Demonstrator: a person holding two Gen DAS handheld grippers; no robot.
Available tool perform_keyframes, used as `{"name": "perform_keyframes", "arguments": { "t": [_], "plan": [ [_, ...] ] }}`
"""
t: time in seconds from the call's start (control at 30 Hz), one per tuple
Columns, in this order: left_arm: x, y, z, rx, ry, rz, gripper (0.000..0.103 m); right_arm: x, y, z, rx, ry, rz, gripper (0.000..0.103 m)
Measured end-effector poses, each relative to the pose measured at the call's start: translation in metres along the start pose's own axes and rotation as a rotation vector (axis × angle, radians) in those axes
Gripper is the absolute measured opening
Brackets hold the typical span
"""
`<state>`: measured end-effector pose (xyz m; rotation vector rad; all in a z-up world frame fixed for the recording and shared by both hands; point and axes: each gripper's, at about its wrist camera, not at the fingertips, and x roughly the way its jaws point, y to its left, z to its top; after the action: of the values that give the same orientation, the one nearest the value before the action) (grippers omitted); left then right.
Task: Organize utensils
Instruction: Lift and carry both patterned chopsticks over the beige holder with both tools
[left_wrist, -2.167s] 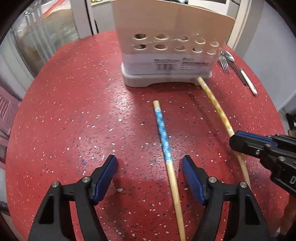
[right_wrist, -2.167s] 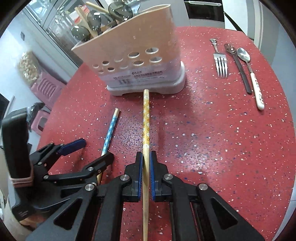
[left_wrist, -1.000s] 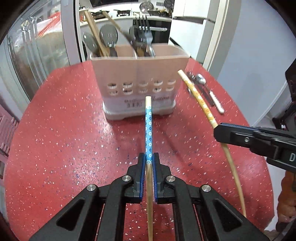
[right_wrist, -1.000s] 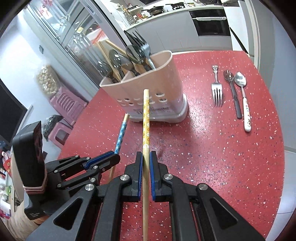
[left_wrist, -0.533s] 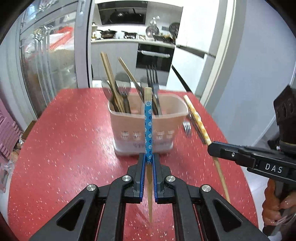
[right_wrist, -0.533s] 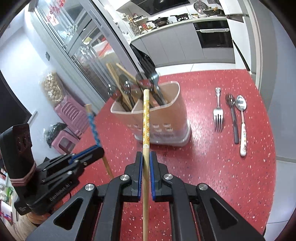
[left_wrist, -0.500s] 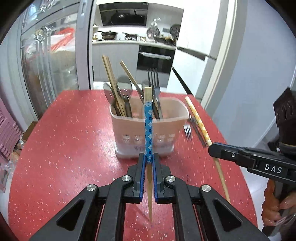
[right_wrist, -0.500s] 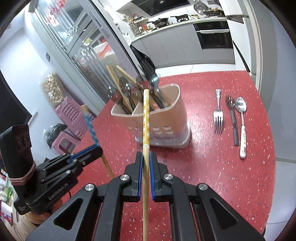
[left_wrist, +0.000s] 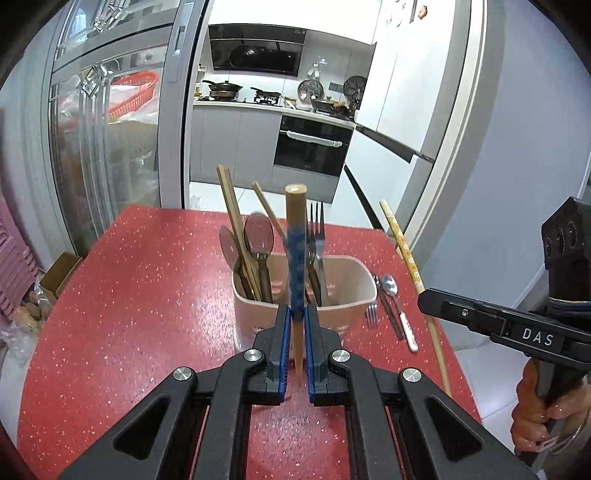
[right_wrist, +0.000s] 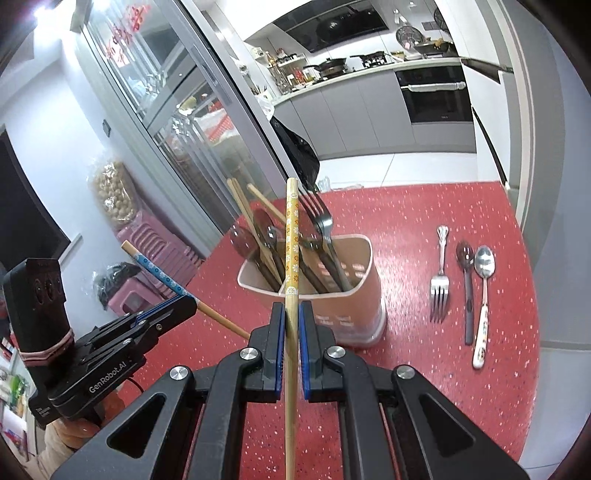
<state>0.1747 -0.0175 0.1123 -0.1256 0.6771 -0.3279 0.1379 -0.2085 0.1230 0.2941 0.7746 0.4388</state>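
Chopsticks are up in the air, one in each pair of tongs. The left tongs (left_wrist: 294, 345) squeeze the blue chopstick (left_wrist: 295, 254). It points up and forward, and its top looks blurry in the left view. In the right view the same chopstick (right_wrist: 162, 277) leans to the left, and its bare wood end sticks out past the left tongs (right_wrist: 166, 310).

The right tongs (right_wrist: 291, 345) squeeze the yellow chopstick (right_wrist: 291, 240), which has little flowers on it. In the left view this chopstick (left_wrist: 404, 254) leans over the right side of the red counter (left_wrist: 129, 295), gripped by the right tongs (left_wrist: 432, 297).

The pink holder (right_wrist: 362, 280) stands on the counter, in front of both pairs of tongs. Inside it are wooden chopsticks (right_wrist: 245, 218), dark spoons (right_wrist: 264, 227) and forks (right_wrist: 317, 218), all standing up.

To the right of the holder, three things lie flat on the counter side by side: a silver fork (right_wrist: 439, 273), a dark spoon (right_wrist: 466, 280) and a spoon with a white handle (right_wrist: 483, 295).
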Motion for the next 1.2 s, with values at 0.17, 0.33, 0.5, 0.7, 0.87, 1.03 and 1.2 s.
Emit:
{"name": "perform_keyframes", "arguments": {
  "t": [0.17,0.33,0.5,0.7,0.87,1.03,1.2],
  "plan": [
    [-0.005,0.004,0.017,-0.007,-0.017,0.001,0.033,-0.002,0.002,0.014,-0.009,-0.019,0.011,0.008],
    [-0.015,0.006,0.038,-0.002,-0.045,0.009,0.033,-0.001,0.000,0.027,-0.003,-0.029,0.018,0.008],
    [-0.021,0.009,0.058,-0.009,-0.074,0.020,0.033,0.001,-0.003,0.042,-0.001,-0.051,0.025,0.008],
    [-0.025,0.009,0.078,0.003,-0.094,0.026,0.033,0.005,-0.002,0.061,-0.016,-0.073,0.032,0.008],
    [-0.021,0.009,0.089,0.016,-0.096,0.032,0.033,0.012,0.001,0.074,-0.031,-0.083,0.022,0.008],
    [-0.006,0.012,0.098,0.007,-0.090,0.029,0.033,0.019,0.002,0.084,-0.054,-0.098,0.009,0.008],
    [0.012,0.015,0.099,0.001,-0.064,0.036,0.033,0.029,0.005,0.092,-0.092,-0.135,-0.010,0.008]
  ]
}}
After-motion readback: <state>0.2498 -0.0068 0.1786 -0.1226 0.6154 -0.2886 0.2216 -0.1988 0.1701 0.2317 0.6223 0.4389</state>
